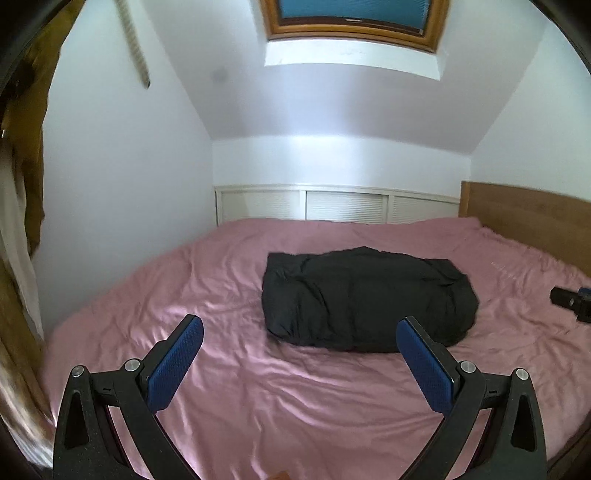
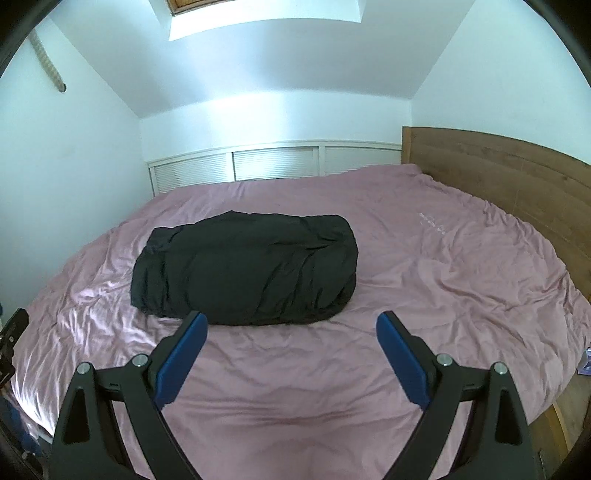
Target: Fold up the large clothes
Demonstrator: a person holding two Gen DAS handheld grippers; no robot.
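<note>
A black garment (image 1: 365, 299) lies folded into a thick bundle in the middle of the pink bedspread (image 1: 258, 387). In the right wrist view the same black garment (image 2: 247, 266) sits just beyond the fingertips. My left gripper (image 1: 299, 328) hovers open above the bedspread, short of the bundle's near edge, with nothing between its blue pads (image 1: 173, 365). My right gripper (image 2: 291, 319) is also open and empty, held just in front of the bundle over the pink bedspread (image 2: 443, 277). The tip of the right gripper (image 1: 570, 299) shows at the right edge of the left wrist view.
A wooden headboard (image 2: 498, 166) runs along the bed's right side. White louvred panels (image 1: 332, 205) line the far wall under a sloped ceiling with a skylight (image 1: 351, 22). Clothes (image 1: 26, 147) hang at the far left. Wooden floor (image 2: 576, 417) shows past the bed's right corner.
</note>
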